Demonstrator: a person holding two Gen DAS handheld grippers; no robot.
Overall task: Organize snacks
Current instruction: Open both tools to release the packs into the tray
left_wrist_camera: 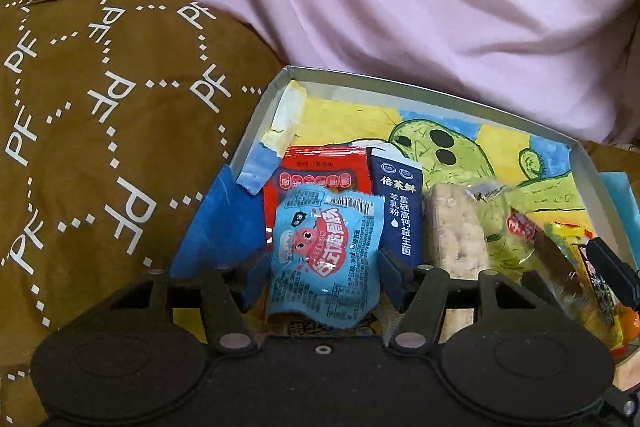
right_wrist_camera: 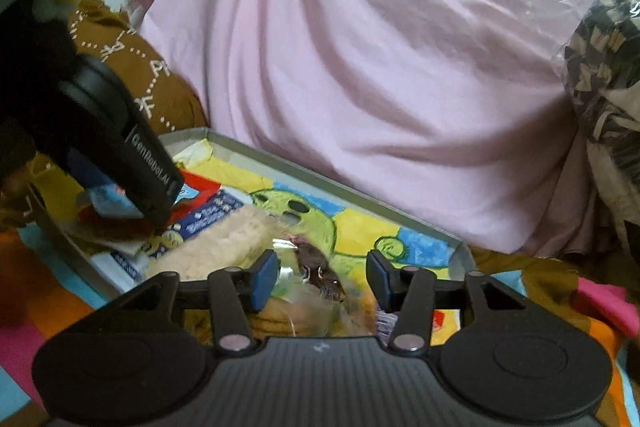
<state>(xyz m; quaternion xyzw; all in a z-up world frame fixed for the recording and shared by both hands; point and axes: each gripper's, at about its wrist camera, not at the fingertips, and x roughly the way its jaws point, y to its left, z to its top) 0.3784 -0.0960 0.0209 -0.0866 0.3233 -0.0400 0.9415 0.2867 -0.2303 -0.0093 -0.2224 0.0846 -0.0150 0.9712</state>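
Left wrist: blue pouch (left_wrist_camera: 320, 259) is seen between the left gripper (left_wrist_camera: 320, 267) pads, jaws apart, no squeeze evident; whether the pads touch it can't be told. Pouch's long axis runs along the fingers, lower end towards the cam. It lies in the box (left_wrist_camera: 256, 123), over a red pack (left_wrist_camera: 316, 171), just beside a navy stick (left_wrist_camera: 396, 203) and a rice bar (left_wrist_camera: 456, 227). Box's near edge is hidden by the gripper body.

Right wrist: right gripper (right_wrist_camera: 322, 281) jaws apart, nothing clamped. A clear wrapper w/ dark snack (right_wrist_camera: 320, 271) sits dead ahead between the pads, blurred, contents unclear. Left gripper is nearer the blue pouch, which is mostly hidden behind it.
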